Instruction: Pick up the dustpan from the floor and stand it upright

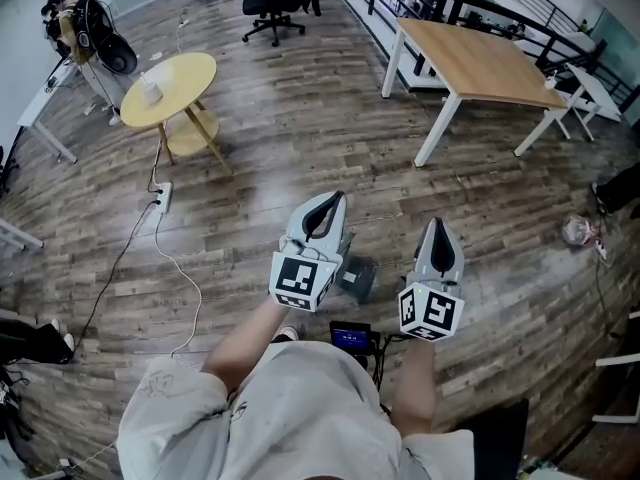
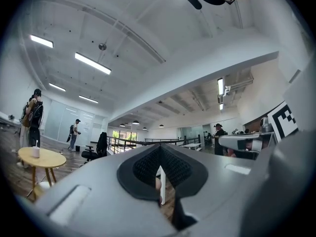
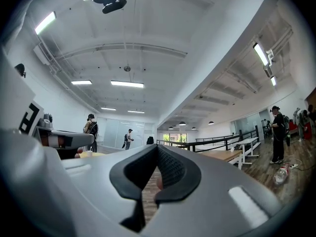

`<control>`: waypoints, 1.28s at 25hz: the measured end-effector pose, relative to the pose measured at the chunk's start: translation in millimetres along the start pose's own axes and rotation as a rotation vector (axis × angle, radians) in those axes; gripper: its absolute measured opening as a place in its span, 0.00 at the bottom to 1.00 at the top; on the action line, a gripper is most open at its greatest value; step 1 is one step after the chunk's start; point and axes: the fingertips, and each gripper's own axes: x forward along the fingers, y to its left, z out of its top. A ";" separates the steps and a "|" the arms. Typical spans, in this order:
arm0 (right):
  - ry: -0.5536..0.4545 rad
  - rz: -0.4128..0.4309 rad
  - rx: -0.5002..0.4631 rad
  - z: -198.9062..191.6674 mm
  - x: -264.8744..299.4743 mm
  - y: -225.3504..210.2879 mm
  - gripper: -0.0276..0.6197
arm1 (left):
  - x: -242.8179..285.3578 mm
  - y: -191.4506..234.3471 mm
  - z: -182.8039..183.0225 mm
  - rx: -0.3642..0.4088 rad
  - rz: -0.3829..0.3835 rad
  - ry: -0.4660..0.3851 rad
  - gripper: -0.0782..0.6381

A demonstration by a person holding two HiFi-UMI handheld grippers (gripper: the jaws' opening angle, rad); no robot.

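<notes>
In the head view my left gripper (image 1: pixel 334 201) and right gripper (image 1: pixel 437 225) are held side by side at waist height, pointing forward over the wooden floor. Both are shut with nothing between the pads. A small dark grey boxy thing (image 1: pixel 356 278) shows low between the two grippers; I cannot tell whether it is the dustpan. In the left gripper view the left gripper (image 2: pixel 159 149) points slightly upward at the room and ceiling. The right gripper (image 3: pixel 158 149) points the same way in the right gripper view. No dustpan shows in either gripper view.
A round yellow table (image 1: pixel 170 86) stands at the far left, with a power strip and cable (image 1: pixel 162 198) on the floor near it. A rectangular wooden table (image 1: pixel 480 56) is at the far right, an office chair (image 1: pixel 272 8) at the back. People stand in the distance (image 2: pixel 32 117).
</notes>
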 end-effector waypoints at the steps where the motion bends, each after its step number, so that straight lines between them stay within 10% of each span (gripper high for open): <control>1: 0.000 0.000 -0.003 1.0 3.6 18.1 0.05 | -7.4 16.9 1.2 0.001 0.000 0.000 0.14; 12: -0.002 0.013 -0.003 -11.8 18.2 102.5 0.05 | -47.5 94.0 -14.9 -0.015 0.013 0.002 0.14; 32: 0.020 0.021 -0.005 -10.3 18.1 113.4 0.05 | -60.9 108.1 -16.2 -0.028 0.054 0.025 0.14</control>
